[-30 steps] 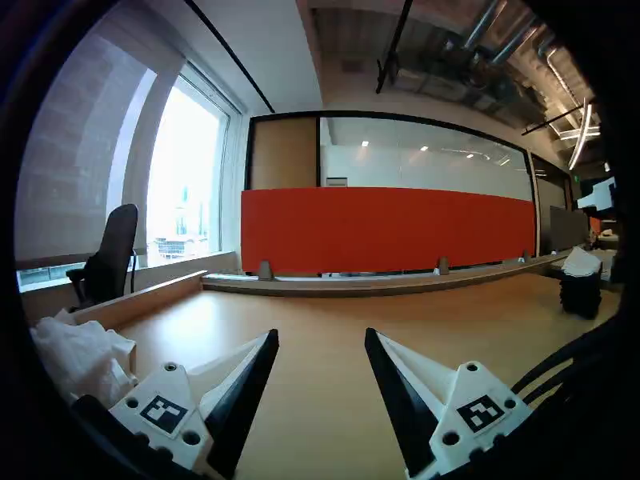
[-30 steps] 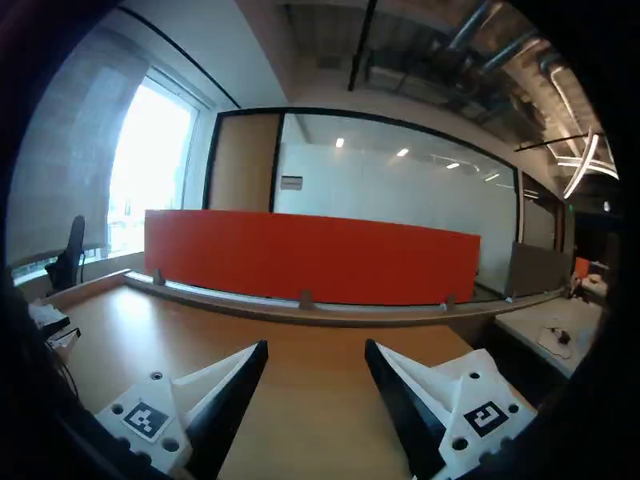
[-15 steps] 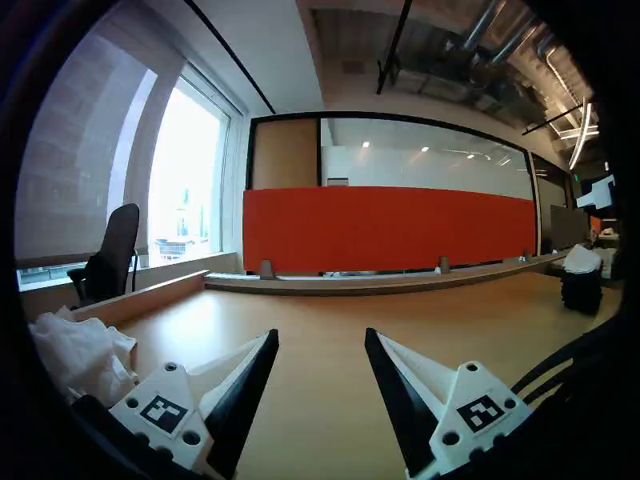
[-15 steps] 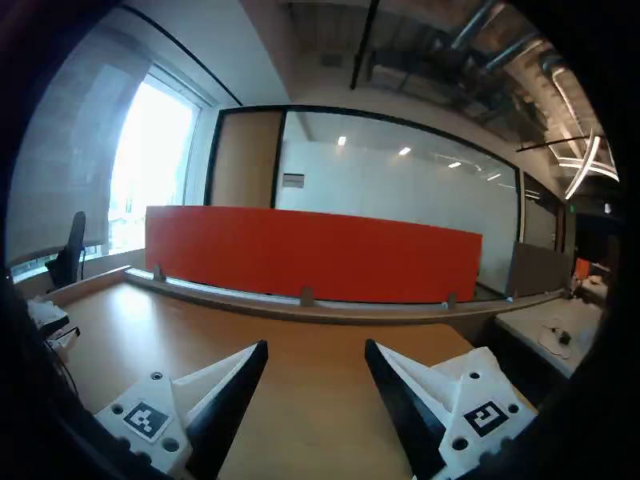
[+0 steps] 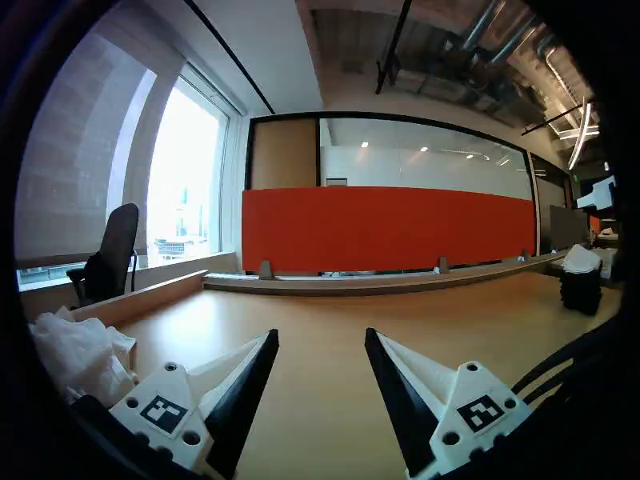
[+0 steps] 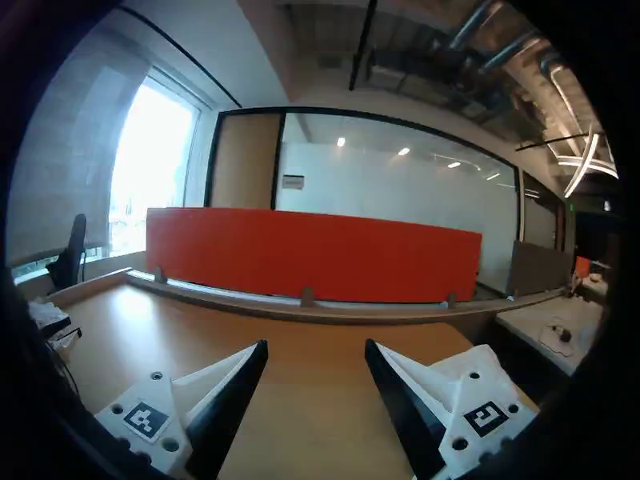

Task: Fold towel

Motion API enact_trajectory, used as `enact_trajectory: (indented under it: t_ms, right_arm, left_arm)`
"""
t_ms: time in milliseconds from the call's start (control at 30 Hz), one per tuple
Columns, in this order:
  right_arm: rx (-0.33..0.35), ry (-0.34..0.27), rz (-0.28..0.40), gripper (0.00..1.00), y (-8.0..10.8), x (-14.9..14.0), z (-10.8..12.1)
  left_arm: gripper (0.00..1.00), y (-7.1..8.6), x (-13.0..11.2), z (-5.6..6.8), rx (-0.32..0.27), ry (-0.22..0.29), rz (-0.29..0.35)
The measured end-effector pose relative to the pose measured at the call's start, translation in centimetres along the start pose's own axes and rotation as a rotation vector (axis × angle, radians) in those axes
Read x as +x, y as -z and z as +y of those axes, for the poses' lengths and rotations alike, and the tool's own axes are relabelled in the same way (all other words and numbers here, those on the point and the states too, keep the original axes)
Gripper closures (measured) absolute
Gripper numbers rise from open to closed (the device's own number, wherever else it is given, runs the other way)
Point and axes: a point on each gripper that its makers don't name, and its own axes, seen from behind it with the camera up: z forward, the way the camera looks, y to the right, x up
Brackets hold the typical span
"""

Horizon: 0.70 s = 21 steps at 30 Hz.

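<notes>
A crumpled white towel (image 5: 80,356) lies at the left edge of the wooden table (image 5: 320,320) in the left gripper view, just left of my left gripper (image 5: 320,340). That gripper is open, low over the tabletop, with nothing between its fingers. In the right gripper view my right gripper (image 6: 316,352) is open too, hovering over bare wood (image 6: 320,376). A bit of white cloth (image 6: 48,312) shows at the far left of that view.
An orange divider panel (image 5: 388,228) runs along the table's far edge. A dark stack with a white top (image 5: 580,280) stands at the right. An office chair (image 5: 108,256) sits by the window. Another desk (image 6: 552,324) lies to the right.
</notes>
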Motion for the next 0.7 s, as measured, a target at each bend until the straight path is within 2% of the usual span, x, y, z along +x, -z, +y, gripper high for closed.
enact_trajectory:
  t_ms: [400, 700]
  right_arm:
    - [-0.041, -0.003, 0.067, 0.07, 0.1, 1.3, 2.5]
    - [-0.048, -0.044, 0.104, 0.07, -0.5, -0.9, 4.6]
  left_arm:
    - [0.21, 0.0, -0.1, 0.1, 0.000, 0.000, 0.000]
    - [0.21, -0.1, -0.2, 0.1, 0.000, 0.000, 0.001]
